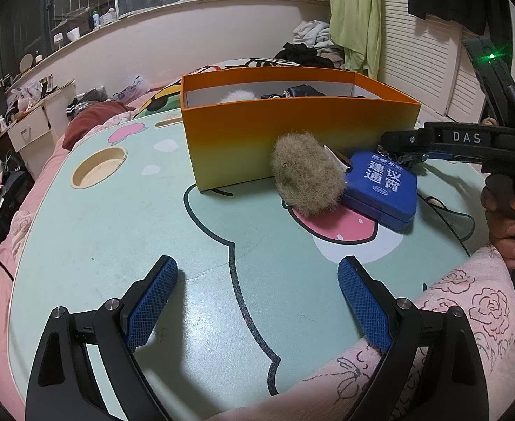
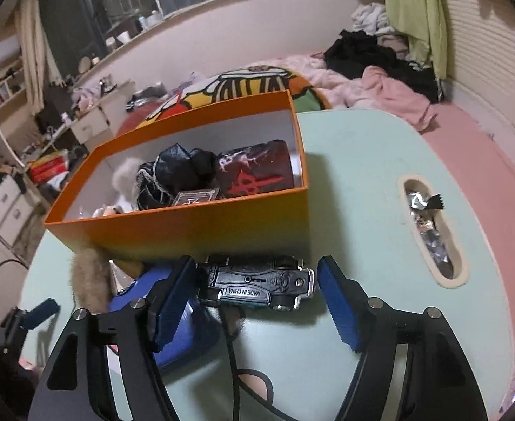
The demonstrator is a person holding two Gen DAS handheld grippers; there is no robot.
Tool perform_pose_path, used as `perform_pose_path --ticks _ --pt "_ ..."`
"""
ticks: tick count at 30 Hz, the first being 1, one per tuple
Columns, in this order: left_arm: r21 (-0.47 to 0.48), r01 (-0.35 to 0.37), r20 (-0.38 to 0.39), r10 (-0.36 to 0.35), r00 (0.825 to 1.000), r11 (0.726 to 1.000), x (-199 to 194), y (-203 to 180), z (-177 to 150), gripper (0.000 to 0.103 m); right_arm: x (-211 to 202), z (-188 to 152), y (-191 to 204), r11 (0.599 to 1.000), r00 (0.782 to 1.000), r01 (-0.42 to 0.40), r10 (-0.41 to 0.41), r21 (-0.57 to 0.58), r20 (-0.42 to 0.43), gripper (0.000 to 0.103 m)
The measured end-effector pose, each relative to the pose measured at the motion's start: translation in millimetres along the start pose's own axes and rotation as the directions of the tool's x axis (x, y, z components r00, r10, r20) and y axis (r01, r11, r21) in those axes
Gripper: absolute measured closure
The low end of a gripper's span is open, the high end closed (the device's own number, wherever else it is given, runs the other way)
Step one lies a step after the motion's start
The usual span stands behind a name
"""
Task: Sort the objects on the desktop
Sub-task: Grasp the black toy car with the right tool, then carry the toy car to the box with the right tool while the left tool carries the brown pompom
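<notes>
The left gripper (image 1: 257,266) hangs low over the mint-green cartoon-printed worktop (image 1: 117,228), its blue-padded jaws spread wide with nothing between them. The right gripper (image 2: 255,263), carried by a hand (image 1: 506,217) at the worktop's near right edge, has its jaws closed lengthwise on a toy car (image 2: 257,284). The car lies across the gap with its black underside turned towards the camera, and it seems to be held just above the surface. Under and left of the car sits a flat blue case (image 1: 383,186) with white printed characters. A grey-brown fur pom (image 1: 306,175) leans against that case and touches the front wall of the orange box (image 1: 292,129) just behind. Inside the box are a white fluffy item (image 2: 126,179), a crumpled black piece (image 2: 176,168) and a dark red case with a red emblem (image 2: 257,172). Right of the box, a long slot (image 2: 433,231) in the worktop holds foil wrappers. Left of it is a round recess (image 1: 98,172). Beyond lies a bed with pink bedding (image 2: 390,87) and piled clothes.
</notes>
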State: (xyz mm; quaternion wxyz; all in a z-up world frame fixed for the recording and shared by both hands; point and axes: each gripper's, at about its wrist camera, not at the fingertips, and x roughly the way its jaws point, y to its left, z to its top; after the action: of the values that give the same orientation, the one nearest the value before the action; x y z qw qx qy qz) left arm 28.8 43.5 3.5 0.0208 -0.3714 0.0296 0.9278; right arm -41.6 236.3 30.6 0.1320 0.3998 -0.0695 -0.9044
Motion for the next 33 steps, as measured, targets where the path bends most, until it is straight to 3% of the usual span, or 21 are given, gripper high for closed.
perform_pose_path --ticks 5,7,9,11,14,16,18,19,20,26,30,33 --pt "0.0 0.0 0.0 0.0 1.0 1.0 -0.1 0.2 -0.2 0.01 -0.9 -6.7 -12.5 0.993 0.994 -0.106 0.105 0.059 0.02 0.043" --pt "0.0 0.0 0.0 0.0 1.0 1.0 -0.1 0.1 -0.2 0.01 -4.5 -11.2 -13.1 0.989 0.991 -0.131 0.128 0.074 0.036 0.043" --pt "0.0 0.0 0.001 0.0 1.0 1.0 0.0 0.2 -0.3 0.01 -8.5 -11.3 -9.3 0.991 0.994 -0.107 0.103 0.078 0.045 0.039" --pt "0.0 0.0 0.001 0.0 1.0 1.0 -0.1 0.0 -0.4 0.01 -12.2 -6.1 -1.2 0.997 0.997 -0.05 0.047 0.05 0.062 0.021" --pt "0.0 0.0 0.001 0.0 1.0 1.0 -0.1 0.1 -0.5 0.01 -10.7 0.9 9.6 1.0 0.997 -0.017 0.016 0.008 0.073 0.014" --pt "0.0 0.0 0.001 0.0 1.0 1.0 0.0 -0.1 -0.5 0.01 2.7 2.3 19.2 0.999 1.0 0.027 -0.026 -0.04 0.013 0.013" --pt "0.002 -0.001 0.0 0.001 1.0 1.0 0.1 -0.2 -0.5 0.01 12.9 3.0 21.0 0.999 0.999 0.029 -0.03 -0.045 -0.028 0.016" --pt "0.002 -0.001 0.001 0.001 1.0 1.0 -0.2 -0.3 -0.3 0.01 13.8 3.1 24.0 0.994 0.996 0.08 -0.082 -0.071 -0.024 0.028" --pt "0.003 0.0 0.001 0.0 1.0 1.0 -0.7 -0.5 -0.3 0.01 13.2 1.9 24.7 0.992 0.995 0.095 -0.097 -0.078 -0.02 0.032" --pt "0.003 0.007 0.0 -0.007 1.0 1.0 -1.3 -0.2 -0.4 0.01 1.2 -12.4 15.5 0.997 0.998 0.05 -0.049 -0.054 0.026 0.032" --pt "-0.003 0.051 0.023 -0.051 0.998 0.999 -8.5 3.0 3.5 0.01 -27.4 -23.5 4.9 1.0 0.988 -0.023 0.024 -0.008 0.151 0.032" --pt "-0.032 0.066 0.087 -0.063 0.994 0.997 -20.2 7.7 18.4 0.01 -41.8 -31.5 1.1 0.999 0.977 -0.041 0.039 0.006 0.211 0.032"
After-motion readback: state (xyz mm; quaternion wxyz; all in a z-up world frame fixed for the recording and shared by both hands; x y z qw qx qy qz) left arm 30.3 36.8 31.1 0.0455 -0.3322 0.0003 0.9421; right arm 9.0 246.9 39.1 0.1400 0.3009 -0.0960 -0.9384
